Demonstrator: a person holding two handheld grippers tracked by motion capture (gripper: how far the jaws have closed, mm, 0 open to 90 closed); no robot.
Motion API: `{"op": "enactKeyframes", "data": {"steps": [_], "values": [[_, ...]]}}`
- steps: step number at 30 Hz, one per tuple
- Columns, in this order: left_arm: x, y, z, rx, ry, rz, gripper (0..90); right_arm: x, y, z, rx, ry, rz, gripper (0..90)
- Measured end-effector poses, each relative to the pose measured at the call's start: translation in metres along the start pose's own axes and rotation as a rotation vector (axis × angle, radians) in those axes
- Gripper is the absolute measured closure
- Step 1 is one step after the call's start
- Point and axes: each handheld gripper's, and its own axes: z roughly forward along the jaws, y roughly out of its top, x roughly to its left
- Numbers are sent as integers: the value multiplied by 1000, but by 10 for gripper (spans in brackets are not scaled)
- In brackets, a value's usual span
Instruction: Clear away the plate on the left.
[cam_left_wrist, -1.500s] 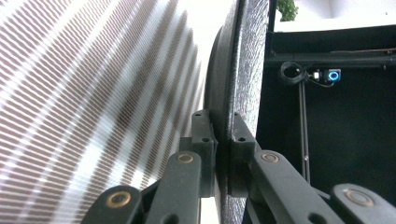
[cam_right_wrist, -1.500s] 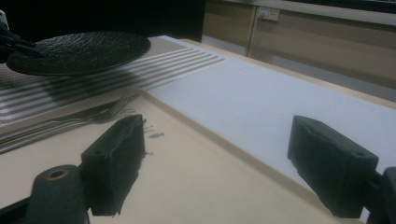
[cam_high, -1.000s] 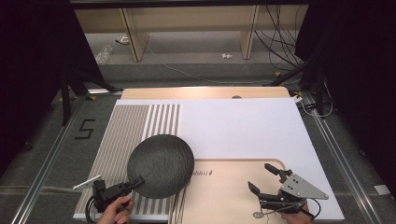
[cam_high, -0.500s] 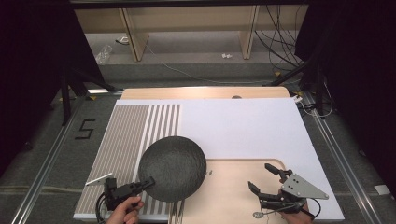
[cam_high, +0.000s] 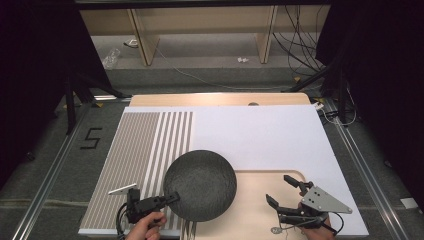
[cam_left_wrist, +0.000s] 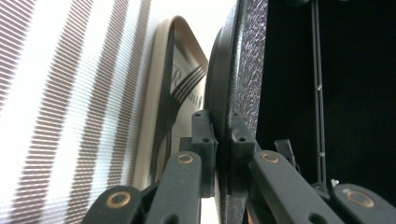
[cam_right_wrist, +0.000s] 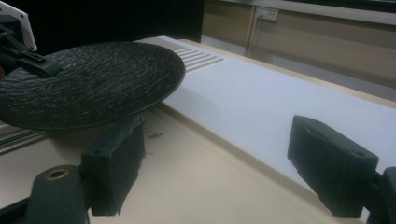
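A dark, rough-textured round plate (cam_high: 200, 185) hangs just above the table, with its right half over a pale wooden board (cam_high: 250, 215). My left gripper (cam_high: 172, 197) is shut on the plate's near left rim. In the left gripper view the jaws (cam_left_wrist: 219, 126) pinch the plate's edge (cam_left_wrist: 243, 70), seen side-on. My right gripper (cam_high: 279, 189) rests on the board at the right, open, with nothing between its jaws. In the right gripper view the plate (cam_right_wrist: 88, 84) hovers ahead and to the left of the open right gripper (cam_right_wrist: 215, 163).
A white sheet (cam_high: 260, 135) covers the table's right and middle; a grey-and-white striped mat (cam_high: 145, 145) covers the left. A small white strip (cam_high: 122, 189) lies on the stripes near my left hand. Cables and shelf legs lie on the floor beyond the far edge.
My left gripper has carried the plate to the right, from over the striped mat to partly over the wooden board. The right gripper has stayed put.
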Motion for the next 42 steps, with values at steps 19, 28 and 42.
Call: {"op": "enactKeyframes", "data": {"steps": [19, 28, 42], "values": [[-7, -19, 40, 133, 19, 43, 847, 0, 0, 0, -5, 0, -1, 198], [-8, -24, 52, 174, 26, 67, 847, 0, 0, 0, -5, 0, 0, 198], [-12, -35, 75, 237, 36, 83, 847, 0, 0, -1, -3, 3, 4, 198]]}}
